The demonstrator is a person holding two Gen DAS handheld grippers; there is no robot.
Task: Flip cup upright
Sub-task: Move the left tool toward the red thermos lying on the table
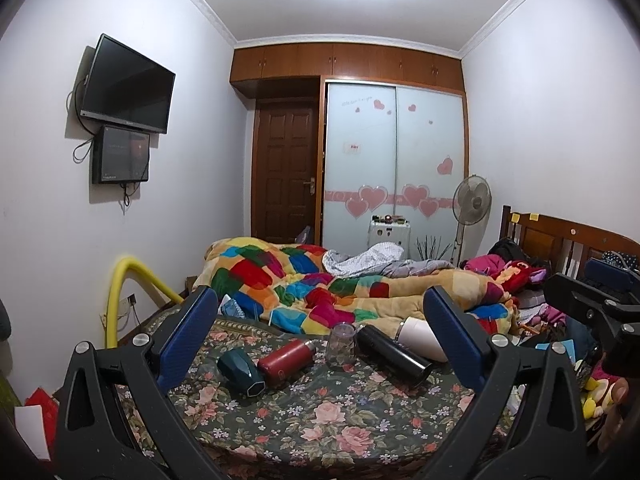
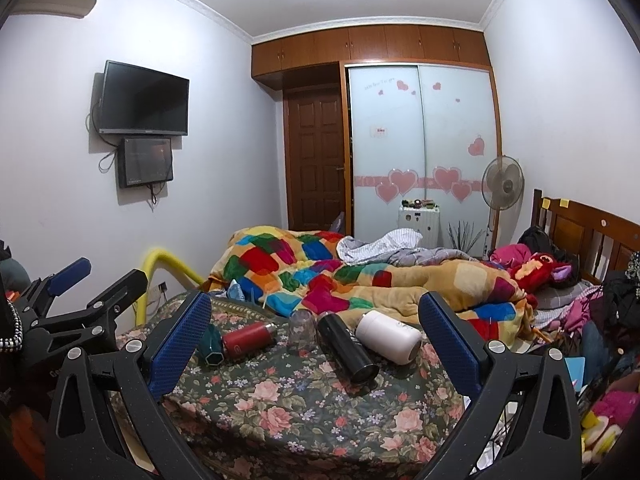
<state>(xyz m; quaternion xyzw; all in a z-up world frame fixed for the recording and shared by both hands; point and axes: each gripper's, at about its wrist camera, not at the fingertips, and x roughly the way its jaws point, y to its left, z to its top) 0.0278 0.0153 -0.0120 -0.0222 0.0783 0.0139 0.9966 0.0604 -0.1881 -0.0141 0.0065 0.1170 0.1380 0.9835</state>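
Apparently untouched, the clear plastic cup (image 1: 341, 343) stands mouth-down on the floral bedspread (image 1: 320, 420), its long axis vertical and its base upward. Just to its left lies the red flask (image 1: 286, 361) with the teal faceted cup (image 1: 241, 373) beyond; just to its right lie the black flask (image 1: 394, 354) and the white tumbler (image 1: 420, 338), all on their sides. Both the left gripper (image 1: 320, 336) and right gripper (image 2: 316, 336) hover short of it, jaws spread wide and empty. A good flip probably means pinching mid-wall, lifting clear of the flasks, then rotating.
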